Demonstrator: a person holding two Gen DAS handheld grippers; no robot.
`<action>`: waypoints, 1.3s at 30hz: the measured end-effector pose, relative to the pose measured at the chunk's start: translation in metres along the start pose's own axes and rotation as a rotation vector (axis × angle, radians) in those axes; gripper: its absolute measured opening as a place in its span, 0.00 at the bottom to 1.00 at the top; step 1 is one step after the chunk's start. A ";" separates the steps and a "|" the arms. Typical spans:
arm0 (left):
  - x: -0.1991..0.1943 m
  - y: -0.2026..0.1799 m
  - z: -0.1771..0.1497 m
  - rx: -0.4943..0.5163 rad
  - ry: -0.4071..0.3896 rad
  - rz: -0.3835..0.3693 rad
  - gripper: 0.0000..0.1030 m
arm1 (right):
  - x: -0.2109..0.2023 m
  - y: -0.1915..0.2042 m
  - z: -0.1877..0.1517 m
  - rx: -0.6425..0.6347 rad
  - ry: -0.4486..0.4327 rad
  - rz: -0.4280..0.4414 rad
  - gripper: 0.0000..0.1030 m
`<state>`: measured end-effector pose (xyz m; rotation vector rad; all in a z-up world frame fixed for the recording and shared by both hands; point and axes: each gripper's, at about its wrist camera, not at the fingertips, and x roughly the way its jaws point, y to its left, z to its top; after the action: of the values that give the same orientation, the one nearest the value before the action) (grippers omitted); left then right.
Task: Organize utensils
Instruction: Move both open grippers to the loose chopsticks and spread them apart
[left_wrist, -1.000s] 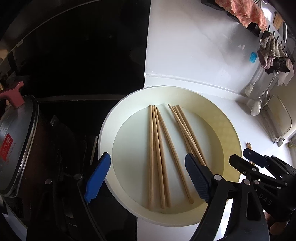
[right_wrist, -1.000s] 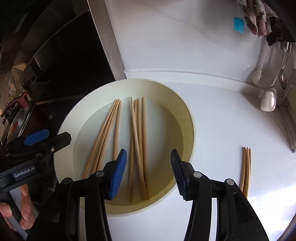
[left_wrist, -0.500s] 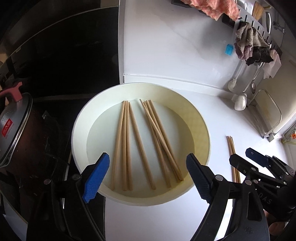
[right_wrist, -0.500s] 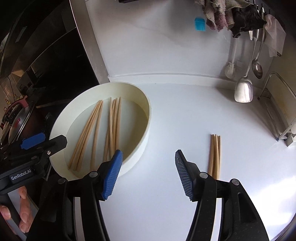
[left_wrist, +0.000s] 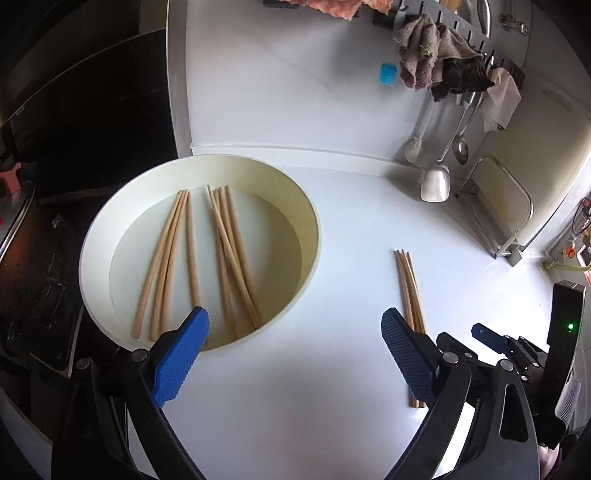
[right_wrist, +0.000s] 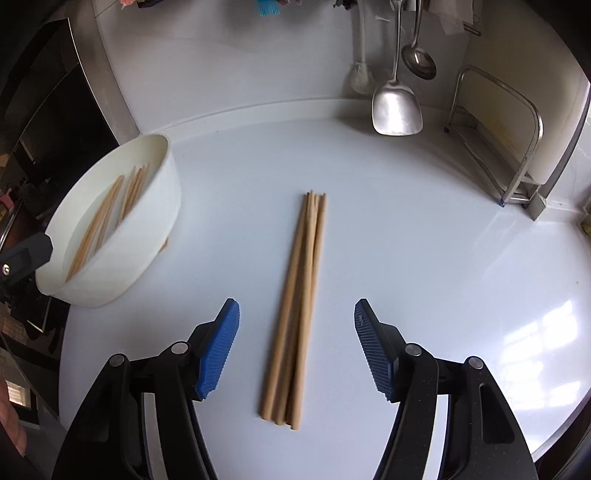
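Chopsticks (left_wrist: 221, 254) lie loose in the bowl (left_wrist: 310, 206) at ten o'clock in the left view, seemingly unsorted yet, while the left gripper (left_wrist: 291, 350), jaws just widened, holds nothing. In the right view a neat bundle (right_wrist: 299, 306) lies on the counter (right_wrist: 424, 240) at twelve o'clock, apparently sorted, lined up with the right gripper (right_wrist: 295, 347), whose jaws have just been opening and grip nothing.

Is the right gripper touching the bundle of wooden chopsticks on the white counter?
Apart. The right wrist view shows the right gripper open, bare counter separating both pads from the chopstick bundle.
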<state>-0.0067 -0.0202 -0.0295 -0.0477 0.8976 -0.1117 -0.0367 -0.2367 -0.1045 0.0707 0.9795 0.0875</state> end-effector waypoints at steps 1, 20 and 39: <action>0.002 -0.005 -0.003 0.014 -0.004 0.011 0.90 | 0.006 -0.005 -0.006 -0.004 0.008 -0.008 0.61; 0.037 -0.052 -0.027 0.051 -0.093 0.031 0.92 | 0.040 -0.027 -0.022 -0.035 -0.117 -0.013 0.61; 0.048 -0.076 -0.031 0.070 -0.075 0.001 0.92 | 0.049 -0.044 -0.019 -0.039 -0.107 -0.034 0.61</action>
<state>-0.0070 -0.1009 -0.0795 0.0138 0.8183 -0.1396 -0.0233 -0.2747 -0.1601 0.0227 0.8715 0.0711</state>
